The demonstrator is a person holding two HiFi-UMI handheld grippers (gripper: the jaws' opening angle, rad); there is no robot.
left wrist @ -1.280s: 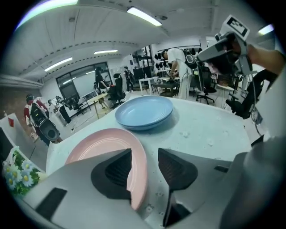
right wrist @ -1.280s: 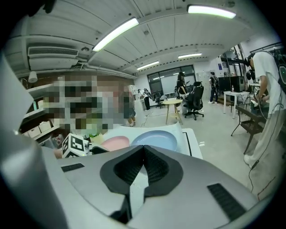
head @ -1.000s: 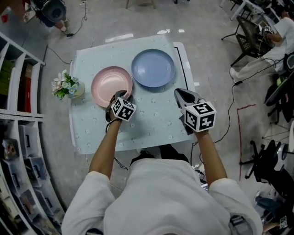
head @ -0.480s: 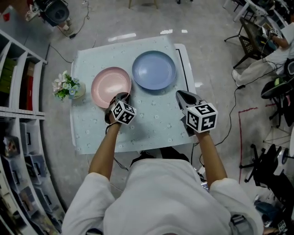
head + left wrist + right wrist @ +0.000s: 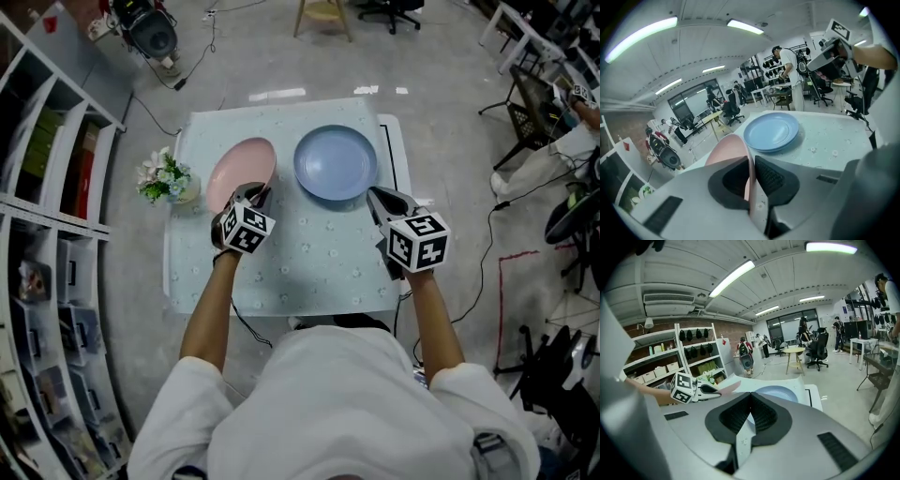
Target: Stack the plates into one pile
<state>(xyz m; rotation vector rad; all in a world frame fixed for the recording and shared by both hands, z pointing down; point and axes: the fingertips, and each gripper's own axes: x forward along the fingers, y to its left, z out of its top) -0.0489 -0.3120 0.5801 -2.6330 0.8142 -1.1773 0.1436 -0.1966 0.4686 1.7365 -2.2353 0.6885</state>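
My left gripper (image 5: 253, 194) has just closed its jaws on the near rim of the pink plate (image 5: 239, 169). The plate is lifted off the table and tilts up at its far side. In the left gripper view the pink plate's (image 5: 726, 150) rim stands edge-on between the pads. The blue plate (image 5: 336, 162) lies flat on the table, to the right of the pink one, and shows beyond the jaws as the blue plate (image 5: 771, 131). My right gripper (image 5: 375, 194) hovers shut and empty at the blue plate's near right side.
The table (image 5: 309, 262) has a pale blue patterned cloth. A small vase of flowers (image 5: 169, 178) stands at its left edge. Shelving (image 5: 47, 187) runs along the left, and office chairs and cables lie on the floor to the right.
The left gripper closed on the pink plate's rim and lifted it, so the plate now tilts off the table. The right gripper rose slightly.
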